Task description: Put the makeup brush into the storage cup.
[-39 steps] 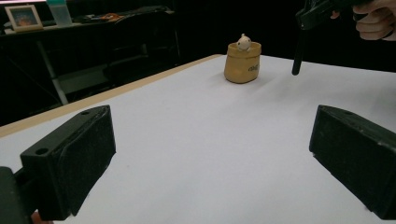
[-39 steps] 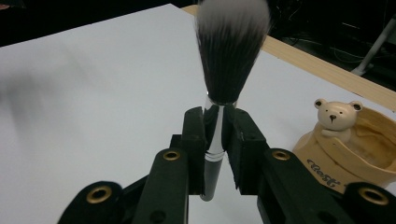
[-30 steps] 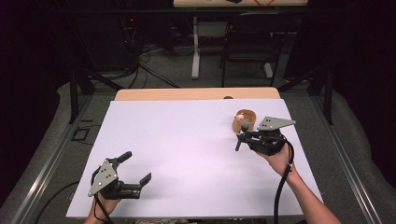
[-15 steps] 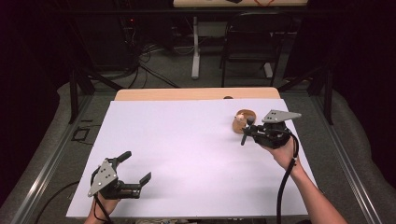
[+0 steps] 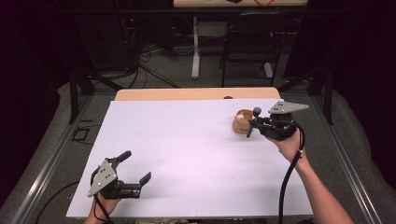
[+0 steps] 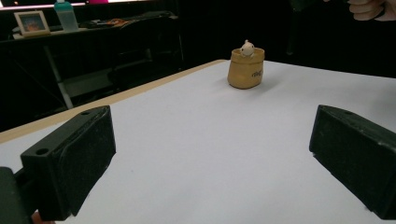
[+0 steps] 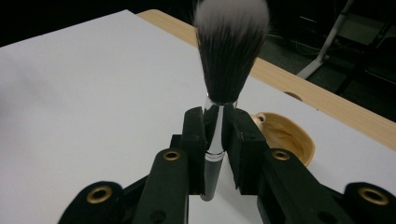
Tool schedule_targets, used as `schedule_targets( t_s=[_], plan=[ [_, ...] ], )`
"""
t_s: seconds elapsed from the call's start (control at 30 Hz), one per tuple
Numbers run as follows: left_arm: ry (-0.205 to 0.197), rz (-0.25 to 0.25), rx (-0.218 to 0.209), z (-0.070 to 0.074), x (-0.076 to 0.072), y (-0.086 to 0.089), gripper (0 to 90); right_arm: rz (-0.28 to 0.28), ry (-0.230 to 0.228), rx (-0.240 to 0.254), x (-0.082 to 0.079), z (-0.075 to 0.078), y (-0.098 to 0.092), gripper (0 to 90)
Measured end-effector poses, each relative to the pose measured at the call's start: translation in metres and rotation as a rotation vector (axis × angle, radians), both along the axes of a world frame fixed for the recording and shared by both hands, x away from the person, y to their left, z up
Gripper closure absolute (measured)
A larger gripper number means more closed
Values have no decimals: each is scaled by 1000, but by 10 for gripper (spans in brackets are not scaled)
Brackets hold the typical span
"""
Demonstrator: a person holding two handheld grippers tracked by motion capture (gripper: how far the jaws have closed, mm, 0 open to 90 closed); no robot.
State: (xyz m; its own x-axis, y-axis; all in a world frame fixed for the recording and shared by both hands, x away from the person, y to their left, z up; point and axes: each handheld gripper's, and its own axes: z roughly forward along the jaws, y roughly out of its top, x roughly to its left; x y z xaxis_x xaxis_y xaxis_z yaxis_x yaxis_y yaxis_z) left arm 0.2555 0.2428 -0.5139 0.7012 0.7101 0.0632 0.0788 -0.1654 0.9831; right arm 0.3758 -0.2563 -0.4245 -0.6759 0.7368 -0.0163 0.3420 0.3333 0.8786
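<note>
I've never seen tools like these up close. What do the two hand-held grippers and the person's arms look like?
Each gripper, the left gripper and the right gripper, is black, with two blocky black jaws, brass-coloured rivets at the joints, and a grey three-cornered plate on top. A black cable trails from the right one. The forearms are bare, with no sleeves in view.

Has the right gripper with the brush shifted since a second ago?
Yes. The right gripper, shut on the makeup brush, has moved right and toward the far table edge, now beside the small tan pot.

A makeup brush (image 7: 224, 70) with dark, white-tipped bristles is clamped by its silver ferrule in the right tool (image 7: 217, 135), bristles beyond the jaws.
</note>
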Motion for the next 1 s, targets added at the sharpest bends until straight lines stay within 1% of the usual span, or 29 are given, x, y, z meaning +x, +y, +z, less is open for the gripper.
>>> schedule_targets(
  t_s=[0.2,0.3,0.43,0.5,0.57,0.73,1.0],
  plan=[
    [0,-1,2,0,1,0,3,-18,-14,-5,7,6,-3,777],
    [2,-2,3,0,1,0,2,-30,-31,1,10,8,-5,778],
    [5,-4,4,0,1,0,2,-42,-40,3,16,10,-6,778],
    [5,-6,2,0,1,0,2,-46,-50,-3,20,14,-6,778],
    [7,-5,1,-1,2,-1,2,-49,-55,3,24,17,-7,778],
    [5,-6,-4,0,2,-1,2,-61,-57,-5,33,19,-6,778],
    [6,-5,-2,-1,2,-1,2,-85,-61,-2,45,20,-5,779]
  ],
)
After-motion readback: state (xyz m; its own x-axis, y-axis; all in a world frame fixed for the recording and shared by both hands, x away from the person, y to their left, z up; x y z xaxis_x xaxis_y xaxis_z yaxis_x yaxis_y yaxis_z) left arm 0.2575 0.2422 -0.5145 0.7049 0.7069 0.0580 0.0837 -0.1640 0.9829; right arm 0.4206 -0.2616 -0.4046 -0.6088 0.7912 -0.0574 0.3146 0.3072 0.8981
